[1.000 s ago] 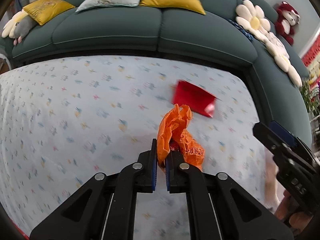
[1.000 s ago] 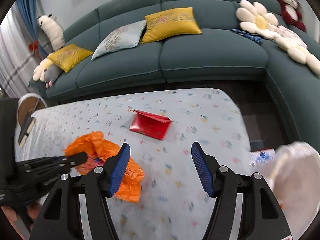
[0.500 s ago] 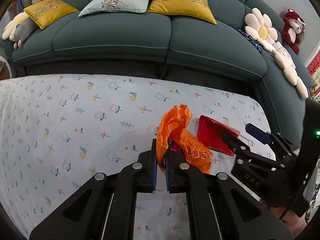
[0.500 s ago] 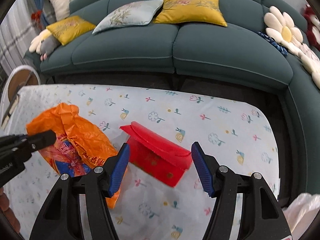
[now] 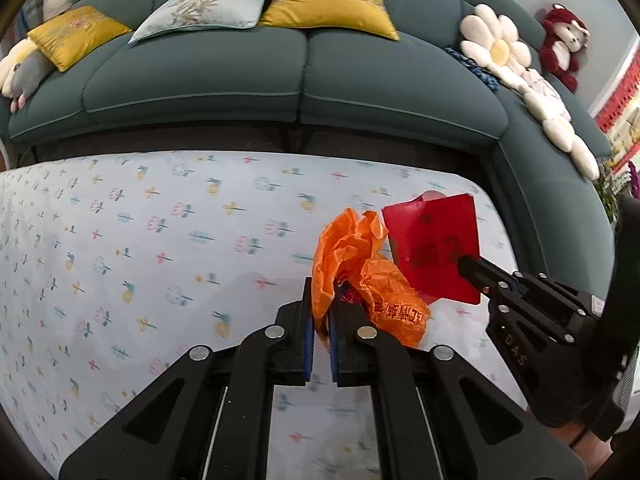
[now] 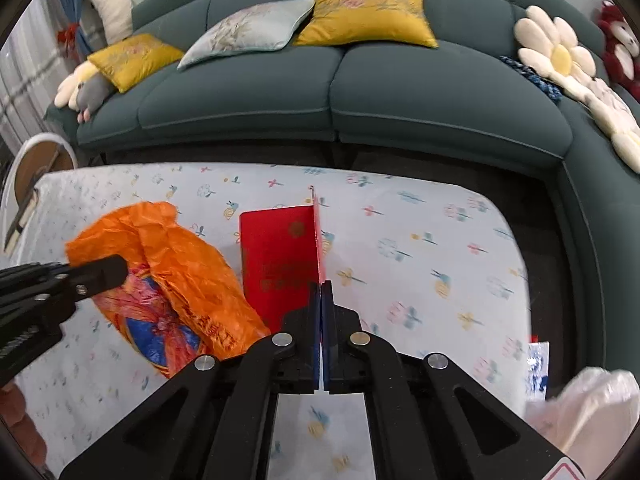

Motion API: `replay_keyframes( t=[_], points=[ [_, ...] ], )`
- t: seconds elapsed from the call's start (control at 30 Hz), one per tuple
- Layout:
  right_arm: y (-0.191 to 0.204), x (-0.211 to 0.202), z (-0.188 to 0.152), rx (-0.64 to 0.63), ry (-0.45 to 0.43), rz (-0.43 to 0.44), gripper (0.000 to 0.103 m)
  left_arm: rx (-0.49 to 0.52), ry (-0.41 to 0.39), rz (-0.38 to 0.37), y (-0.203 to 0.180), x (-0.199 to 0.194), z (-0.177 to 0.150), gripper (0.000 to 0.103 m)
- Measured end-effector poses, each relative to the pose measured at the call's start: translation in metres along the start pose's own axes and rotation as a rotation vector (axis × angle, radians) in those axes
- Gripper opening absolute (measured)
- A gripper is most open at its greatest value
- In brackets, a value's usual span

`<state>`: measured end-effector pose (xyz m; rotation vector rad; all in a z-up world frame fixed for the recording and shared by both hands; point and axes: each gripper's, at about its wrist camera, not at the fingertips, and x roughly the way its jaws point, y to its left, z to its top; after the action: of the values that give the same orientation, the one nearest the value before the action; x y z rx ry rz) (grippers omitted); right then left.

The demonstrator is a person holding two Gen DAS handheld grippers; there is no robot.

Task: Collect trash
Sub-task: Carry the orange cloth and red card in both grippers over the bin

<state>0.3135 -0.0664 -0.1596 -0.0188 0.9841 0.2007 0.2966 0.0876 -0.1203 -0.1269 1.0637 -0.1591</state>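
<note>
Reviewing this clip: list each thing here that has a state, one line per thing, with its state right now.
left gripper: shut on the orange plastic bag.
right gripper: shut on the red envelope, jaws just closed on it.
orange plastic bag: crumpled, pinched at one edge.
red envelope: tipped up on edge, flap open, clamped at its lower corner.
white plastic bag: lying at the table's right end, crumpled.

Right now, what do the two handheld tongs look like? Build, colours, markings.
Both match: matte black angular linkage arms with triangular cut-outs, round silver pivot pins and flat blue ribbed pads on the inner faces. The left tongs show this in their own view; the right tongs likewise. The right tongs' side bears embossed "DAS" lettering. No cables or sleeves are visible.
</note>
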Motion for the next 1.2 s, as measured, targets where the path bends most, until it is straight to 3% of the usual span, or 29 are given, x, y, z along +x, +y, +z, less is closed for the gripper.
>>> replay_keyframes(
  t=[0.2, 0.7, 1.2],
  points=[
    [-0.036, -0.058, -0.017, 0.086, -0.047, -0.037, 0.001, 0.053, -0.011, -0.039, -0.045, -0.022, -0.008, 0.006],
    [-0.167, -0.190, -0.090, 0.323, -0.146, -0.183, 0.001, 0.283, -0.043, -0.164, -0.207, -0.082, -0.052, 0.006],
    [-0.232, -0.260, -0.145, 0.420, -0.194, -0.246, 0.001, 0.420, -0.033, -0.191, -0.306, -0.097, -0.096, 0.006]
  ],
)
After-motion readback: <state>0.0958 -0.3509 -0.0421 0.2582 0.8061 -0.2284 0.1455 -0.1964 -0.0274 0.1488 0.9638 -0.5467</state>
